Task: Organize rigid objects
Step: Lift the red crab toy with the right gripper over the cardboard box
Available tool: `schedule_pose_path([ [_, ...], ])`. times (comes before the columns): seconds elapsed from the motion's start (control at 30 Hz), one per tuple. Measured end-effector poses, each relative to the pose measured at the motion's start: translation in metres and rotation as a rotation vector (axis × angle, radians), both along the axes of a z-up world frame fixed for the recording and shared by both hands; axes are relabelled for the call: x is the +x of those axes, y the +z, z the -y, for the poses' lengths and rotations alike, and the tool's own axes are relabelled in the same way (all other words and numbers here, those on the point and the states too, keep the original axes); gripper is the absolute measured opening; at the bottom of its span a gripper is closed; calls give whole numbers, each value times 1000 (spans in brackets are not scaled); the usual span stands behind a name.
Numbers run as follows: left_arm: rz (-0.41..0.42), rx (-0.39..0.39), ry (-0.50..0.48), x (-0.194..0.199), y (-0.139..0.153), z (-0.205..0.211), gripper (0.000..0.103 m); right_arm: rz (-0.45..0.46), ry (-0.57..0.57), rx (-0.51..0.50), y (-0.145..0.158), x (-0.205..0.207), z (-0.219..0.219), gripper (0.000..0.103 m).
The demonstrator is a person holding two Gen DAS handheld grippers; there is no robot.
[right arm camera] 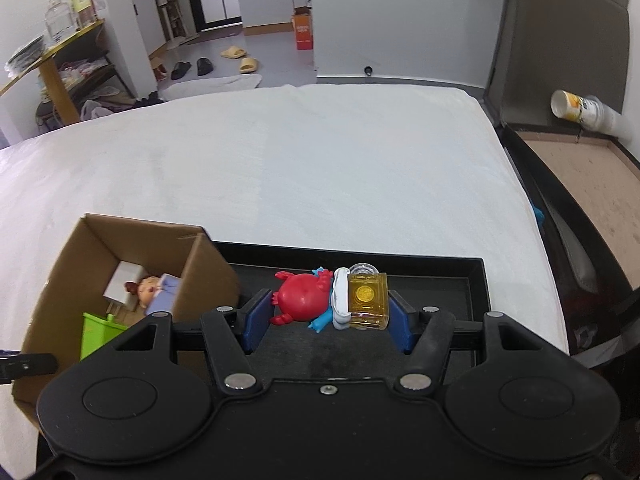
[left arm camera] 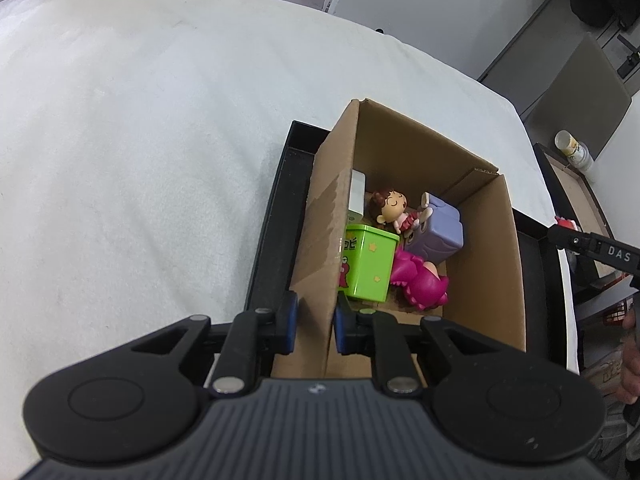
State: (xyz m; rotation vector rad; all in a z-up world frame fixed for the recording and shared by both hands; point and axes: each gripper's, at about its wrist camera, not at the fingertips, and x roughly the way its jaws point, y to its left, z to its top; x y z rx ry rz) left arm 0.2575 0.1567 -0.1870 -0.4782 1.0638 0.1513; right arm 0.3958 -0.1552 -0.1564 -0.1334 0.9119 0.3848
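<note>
A cardboard box (left arm camera: 486,248) stands in a black tray (left arm camera: 276,216) on the white bed. Inside lie a green tin (left arm camera: 370,266), a doll figure (left arm camera: 390,208), a lilac toy (left arm camera: 440,232), a pink toy (left arm camera: 420,282) and a white box (left arm camera: 357,196). My left gripper (left arm camera: 314,322) is shut on the box's left wall. My right gripper (right arm camera: 328,312) is shut on a red crab toy (right arm camera: 302,298) joined to a yellow beer mug (right arm camera: 366,298), held above the tray (right arm camera: 440,276) to the right of the box (right arm camera: 204,276).
White bedding (right arm camera: 300,168) spreads beyond the tray. A dark headboard and a side table (right arm camera: 584,176) with a tipped cup (right arm camera: 576,110) stand at the right. Slippers (right arm camera: 240,58) and an orange carton (right arm camera: 303,32) lie on the floor beyond the bed.
</note>
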Motion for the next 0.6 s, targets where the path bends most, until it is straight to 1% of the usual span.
schedule_pose_path([
  [0.3,2,-17,0,-1,0,-3,17,16,60,11,22,-10,-20,59],
  [0.6,4,-27,-3,-1,-1,-4,18,2,173,23,38,-28,-53,59],
])
